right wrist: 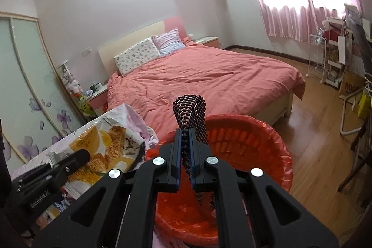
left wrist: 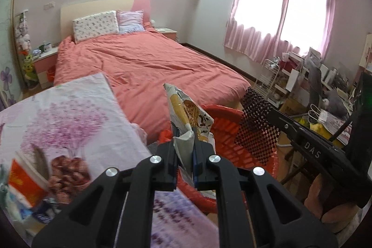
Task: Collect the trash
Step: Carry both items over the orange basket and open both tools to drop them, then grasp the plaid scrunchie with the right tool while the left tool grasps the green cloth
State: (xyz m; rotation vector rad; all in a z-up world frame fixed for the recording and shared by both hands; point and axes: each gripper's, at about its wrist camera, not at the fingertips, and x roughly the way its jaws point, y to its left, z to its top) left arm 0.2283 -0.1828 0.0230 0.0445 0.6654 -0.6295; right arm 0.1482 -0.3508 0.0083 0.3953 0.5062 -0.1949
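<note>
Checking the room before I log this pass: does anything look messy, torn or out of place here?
The crumpled, torn-open yellow snack bag in the left gripper and the dark studded sheet in the right gripper are trash, not yet in the red lined bin.

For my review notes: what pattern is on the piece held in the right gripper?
A dark brown-and-pale checkered pattern on the piece, clearest in the right wrist view.

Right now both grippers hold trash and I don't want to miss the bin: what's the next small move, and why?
Probably open the right gripper: its checkered wrapper hangs over the red bin, while the left gripper's snack bag sits nearer the rim.
</note>
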